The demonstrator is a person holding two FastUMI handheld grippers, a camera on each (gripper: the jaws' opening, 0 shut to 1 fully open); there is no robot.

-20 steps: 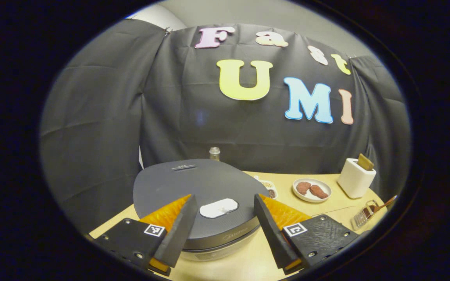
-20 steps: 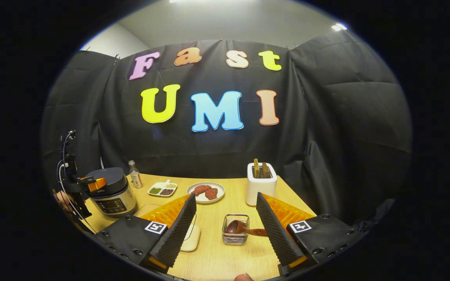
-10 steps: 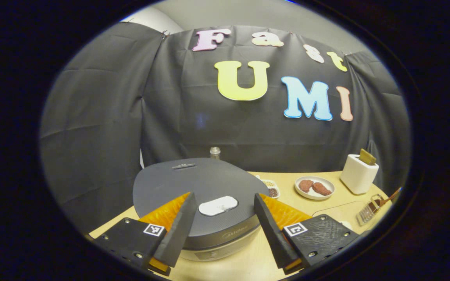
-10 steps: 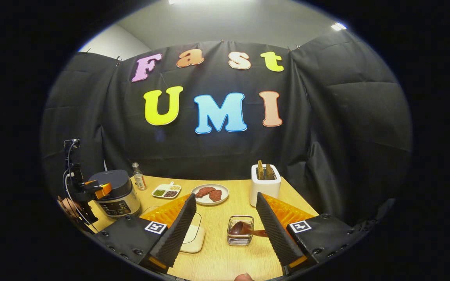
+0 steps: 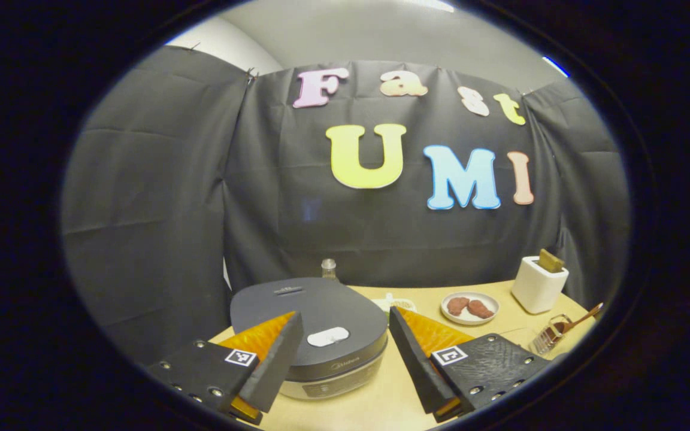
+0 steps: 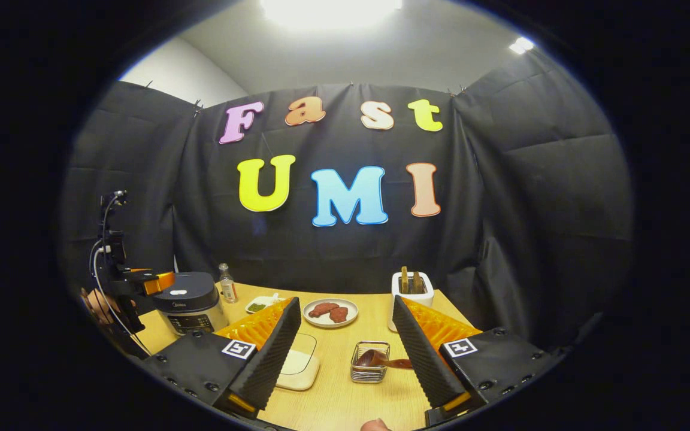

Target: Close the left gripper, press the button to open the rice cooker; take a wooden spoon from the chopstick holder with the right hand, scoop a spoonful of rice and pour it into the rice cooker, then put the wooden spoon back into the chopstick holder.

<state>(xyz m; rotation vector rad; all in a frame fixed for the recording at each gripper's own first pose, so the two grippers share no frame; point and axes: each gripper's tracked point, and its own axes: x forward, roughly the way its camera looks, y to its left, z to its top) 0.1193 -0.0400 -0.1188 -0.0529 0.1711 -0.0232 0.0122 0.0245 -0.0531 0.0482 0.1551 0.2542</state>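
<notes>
Your left gripper (image 5: 339,365) stands wide open at the bottom of the left gripper view, holding nothing. Between its fingers, just beyond the tips, sits the rice cooker (image 5: 309,323) with its lid down; the pale button (image 5: 327,336) on the lid lies in the gap, nearer the left finger, and neither finger touches it. Behind the cooker at frame centre a small bottle (image 5: 327,269) pokes up. To the right on the table (image 5: 381,401) come a plate of meat (image 5: 469,307), a white toaster (image 5: 539,284) and, at the far right edge, the wire holder (image 5: 547,338) with the spoon (image 5: 578,319) slanting out of it.

Your right gripper (image 6: 345,359) is likewise spread wide and empty at the bottom of the right gripper view. The holder (image 6: 369,362) stands in the gap between its fingers, closer to the right one, with the spoon (image 6: 384,359) lying across it, bowl inside and handle running toward the right finger; whether handle and finger touch you cannot tell. A flat pale tray (image 6: 299,365) lies beside the left finger. Farther up the table are the plate (image 6: 333,312) and toaster (image 6: 411,291). At lower left the cooker (image 6: 192,301) sits closed, with the left gripper (image 6: 141,281) poised just beside its top edge, a hand (image 6: 98,303) behind it.
</notes>
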